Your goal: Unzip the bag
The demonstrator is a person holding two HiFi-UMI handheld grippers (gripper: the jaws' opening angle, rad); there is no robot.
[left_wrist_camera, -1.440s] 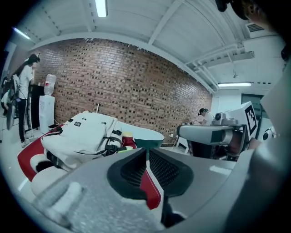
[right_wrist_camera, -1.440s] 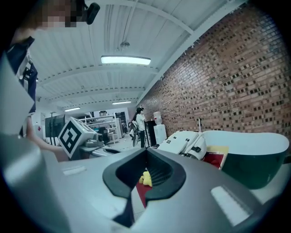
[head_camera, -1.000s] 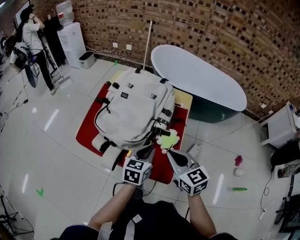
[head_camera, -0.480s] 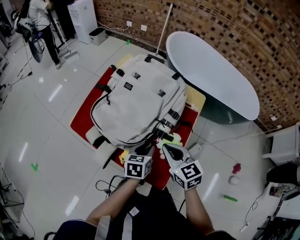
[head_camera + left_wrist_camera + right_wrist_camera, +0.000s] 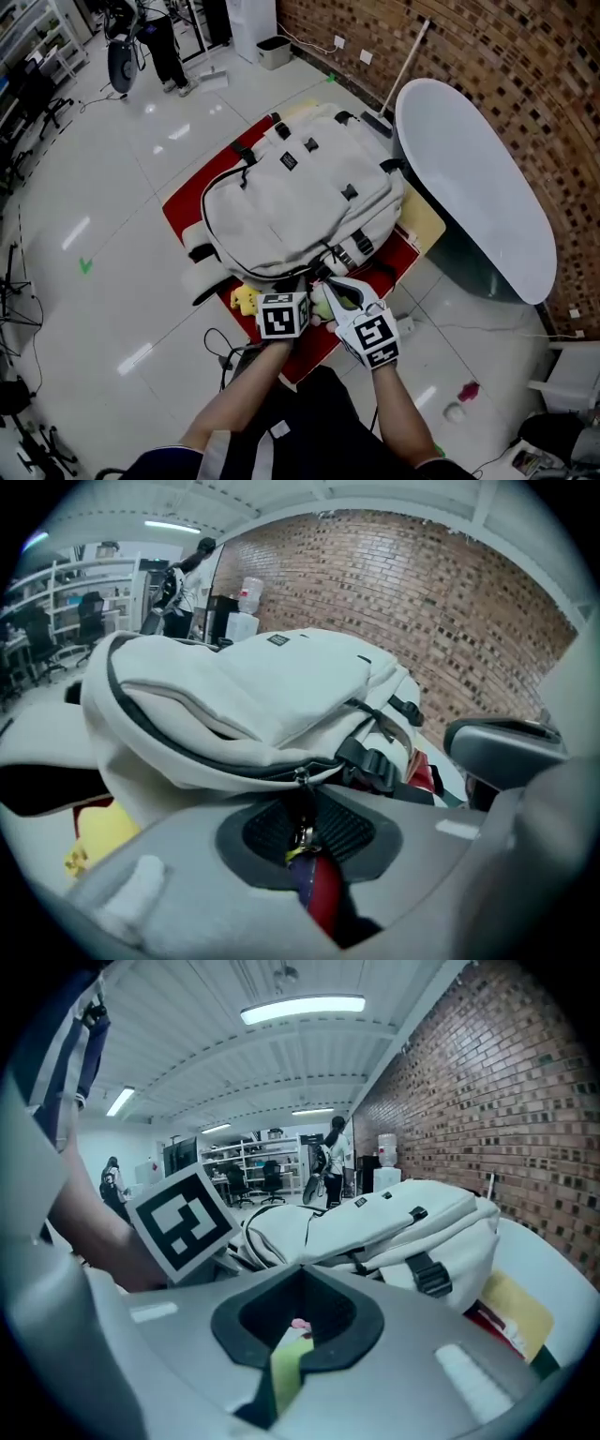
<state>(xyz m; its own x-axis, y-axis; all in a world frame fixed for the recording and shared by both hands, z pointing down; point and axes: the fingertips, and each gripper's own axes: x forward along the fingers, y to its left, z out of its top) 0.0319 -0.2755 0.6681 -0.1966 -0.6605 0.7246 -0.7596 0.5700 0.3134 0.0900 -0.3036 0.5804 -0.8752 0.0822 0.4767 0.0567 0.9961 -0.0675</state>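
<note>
The bag (image 5: 300, 192) is a large off-white fabric backpack lying flat on a red mat (image 5: 183, 204) on the tiled floor, with a white bathtub (image 5: 469, 197) to its right and a brick wall beyond. It looks soft-sided and fully packed, so expect the shell to give and bunch under load rather than hold its shape. Its bulk suggests enough weight to stay put against a light pull, but the fabric beside the zipper will likely need bracing. A dark zipper track (image 5: 208, 211) runs round the left edge and along the near edge, and black straps with buckles (image 5: 361, 244) cross the near right corner. The correct place to take hold is the zipper pull (image 5: 305, 834), a small metal tab with a dark red tag hanging from the slider (image 5: 300, 777) at the near edge. It is thin, smooth and free to swing, so it could slip from a shallow grip. The left gripper (image 5: 305, 832) is placed at this point: its jaws are closing with the pull between them, and the pads do not yet appear to press on it. The right gripper (image 5: 298, 1321) sits just to the right, jaws fully together. A yellow-green plush toy (image 5: 323, 302) shows through its notch, but whether any of it is pinched cannot be told.
</note>
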